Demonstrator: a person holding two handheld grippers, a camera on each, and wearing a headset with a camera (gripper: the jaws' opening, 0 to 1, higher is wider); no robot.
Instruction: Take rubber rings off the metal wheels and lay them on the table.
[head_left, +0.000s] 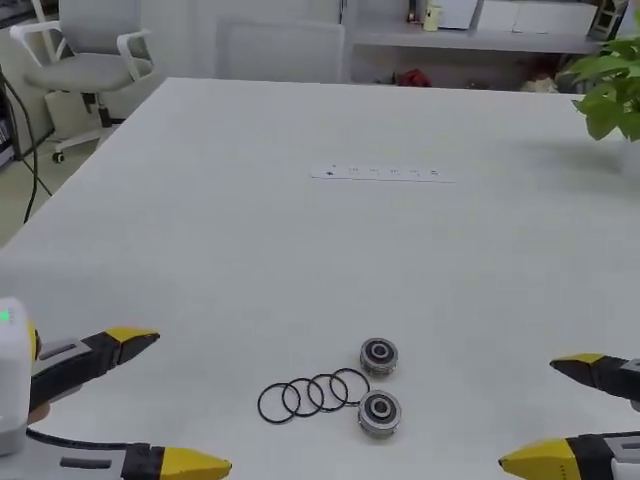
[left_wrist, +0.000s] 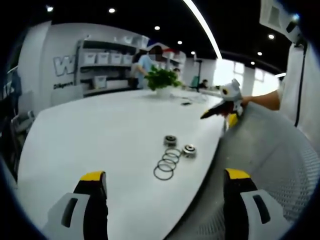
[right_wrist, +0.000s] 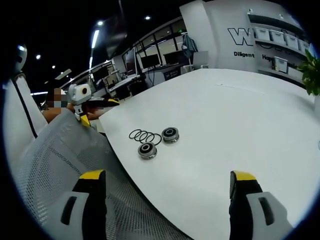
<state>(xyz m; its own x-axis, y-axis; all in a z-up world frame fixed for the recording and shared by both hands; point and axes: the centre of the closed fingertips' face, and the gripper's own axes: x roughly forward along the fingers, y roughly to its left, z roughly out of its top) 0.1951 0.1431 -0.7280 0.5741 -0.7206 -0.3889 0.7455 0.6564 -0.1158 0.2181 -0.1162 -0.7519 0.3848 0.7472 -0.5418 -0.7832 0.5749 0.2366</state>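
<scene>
Two metal wheels lie on the white table (head_left: 300, 230) near its front edge: one (head_left: 378, 355) farther back, one (head_left: 379, 412) nearer me. Several black rubber rings (head_left: 312, 394) lie overlapping in a row just left of the wheels. The wheels (left_wrist: 170, 140) (left_wrist: 189, 150) and rings (left_wrist: 168, 162) sit ahead of my left gripper (left_wrist: 165, 195), which is open and empty. My right gripper (right_wrist: 167, 192) is also open and empty, with wheels (right_wrist: 170, 134) (right_wrist: 147, 150) and rings (right_wrist: 144, 135) ahead of it. In the head view the left gripper (head_left: 150, 400) is at lower left, the right gripper (head_left: 570, 415) at lower right.
A small label strip (head_left: 383, 173) lies mid-table. A green plant (head_left: 612, 90) stands at the far right edge. An office chair (head_left: 85, 60) is beyond the far left corner, shelves behind. A person in mesh clothing is at the table's front edge.
</scene>
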